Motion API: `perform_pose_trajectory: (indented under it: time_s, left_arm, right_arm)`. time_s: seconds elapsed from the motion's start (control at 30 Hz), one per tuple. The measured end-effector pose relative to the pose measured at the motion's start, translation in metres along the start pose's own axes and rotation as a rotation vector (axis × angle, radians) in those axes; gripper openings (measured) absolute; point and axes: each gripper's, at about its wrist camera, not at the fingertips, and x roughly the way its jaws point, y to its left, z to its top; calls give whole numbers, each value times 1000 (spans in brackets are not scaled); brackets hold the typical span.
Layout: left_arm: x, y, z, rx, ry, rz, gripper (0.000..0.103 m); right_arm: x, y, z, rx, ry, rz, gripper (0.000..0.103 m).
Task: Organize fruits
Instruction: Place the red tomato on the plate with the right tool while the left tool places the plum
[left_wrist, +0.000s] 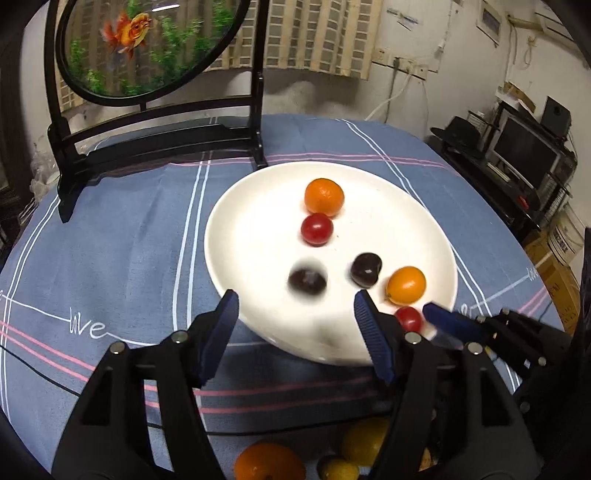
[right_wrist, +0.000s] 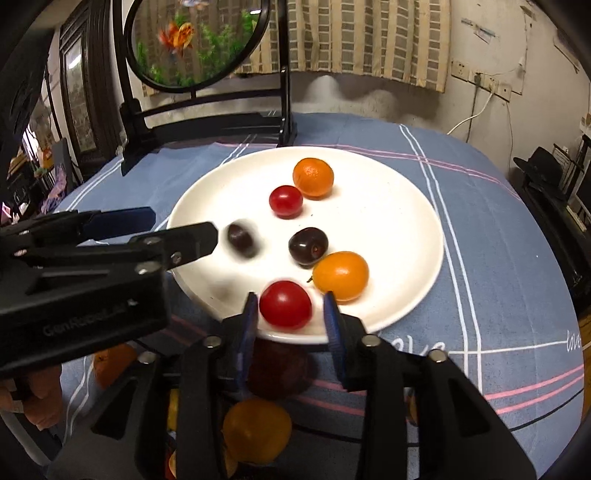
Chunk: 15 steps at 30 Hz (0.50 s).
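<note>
A white plate (left_wrist: 258, 206) (right_wrist: 388, 206) holds a mandarin (left_wrist: 324, 196) (right_wrist: 313, 177), a red cherry tomato (left_wrist: 317, 229) (right_wrist: 285, 201), a dark cherry (left_wrist: 365, 269) (right_wrist: 307, 246), a kumquat (left_wrist: 406, 285) (right_wrist: 340, 276) and a blurred, moving dark cherry (left_wrist: 307, 280) (right_wrist: 241, 240). My left gripper (left_wrist: 295, 314) is open over the plate's near rim, just behind the blurred cherry. My right gripper (right_wrist: 291, 314) is open with a second red cherry tomato (right_wrist: 285, 304) (left_wrist: 409, 319) between its fingers, blurred, at the plate's near edge.
A black stand with a round goldfish panel (left_wrist: 147, 48) (right_wrist: 195, 40) stands at the table's far side on the blue checked cloth (left_wrist: 110, 240). More fruit, orange (left_wrist: 269, 461) and yellow (left_wrist: 364, 441), lies below the grippers at the near edge. Shelves and boxes are at right.
</note>
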Motion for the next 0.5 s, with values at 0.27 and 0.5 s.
perform_pose_trajectory:
  time_s: [0.27,0.5]
  left_arm:
    - [-27,8,-19,-18,-9,13,71]
    - [-53,15,-53,-20,1,16,72]
  right_arm:
    - [-35,-15,-13,61,-44,33,38]
    - [-62,-30,-42,107,-23,30,47]
